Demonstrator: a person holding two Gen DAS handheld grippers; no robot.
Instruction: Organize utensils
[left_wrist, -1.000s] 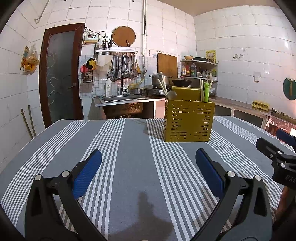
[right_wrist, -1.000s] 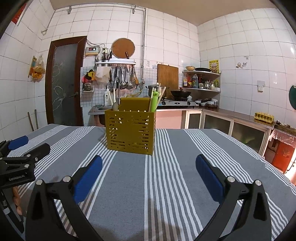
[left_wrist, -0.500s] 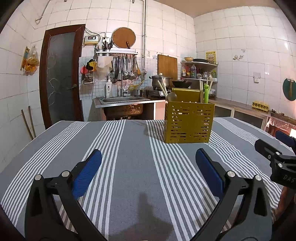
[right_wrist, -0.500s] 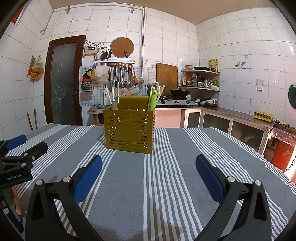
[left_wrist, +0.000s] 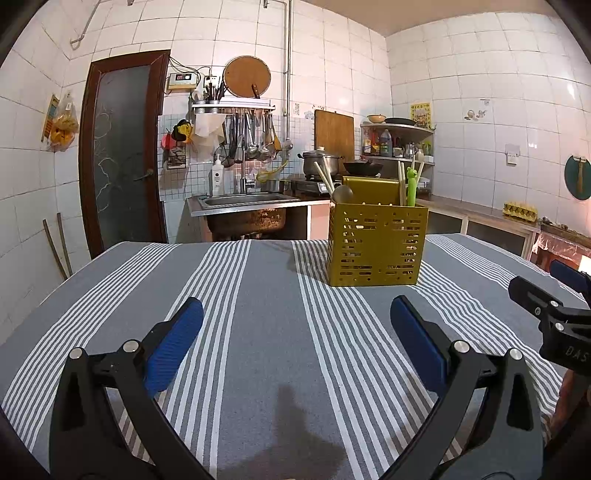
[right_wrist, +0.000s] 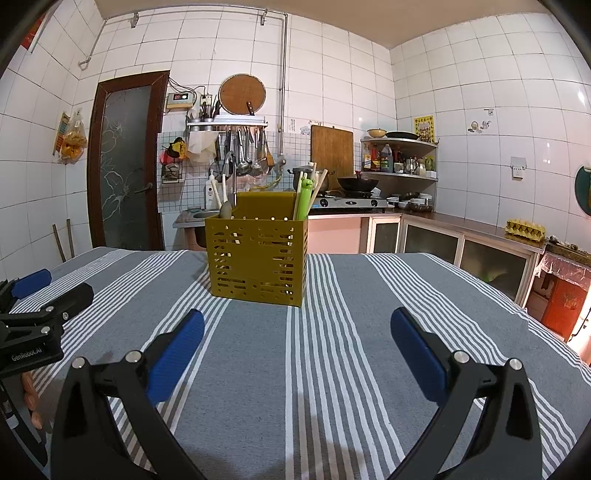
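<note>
- Blue pads on your left gripper (left_wrist: 296, 341) sit wide apart with nothing between them, just bare cloth under the gap. The jaws are let go and empty.
- Blue pads on your right gripper (right_wrist: 297, 343) are spread the same way. They hold nothing too.
- Grey striped tablecloth (left_wrist: 273, 332) fills the space in front of both sets of jaws. You can see no loose spoon or fork lying on it.
- Since a second ago almost nothing has moved. Both grippers have stayed open and low, and the view has only tipped a tiny bit. No tool got picked up in that time.
- That could mean the tidying is done, since nothing is left lying out. That is only a guess.
- The yellow basket (left_wrist: 376, 247) stands upright past your left jaws, ahead and toward the right finger. From your right jaws (right_wrist: 257, 258) it is ahead and toward the left finger. It is well apart from both.
- It has little slots cut all over its sides and a taller back wall.
- Inside it stand pale chopsticks (right_wrist: 320, 184), a green stick with a frog top (left_wrist: 410, 184) and a grey spoon (left_wrist: 342, 192).
</note>
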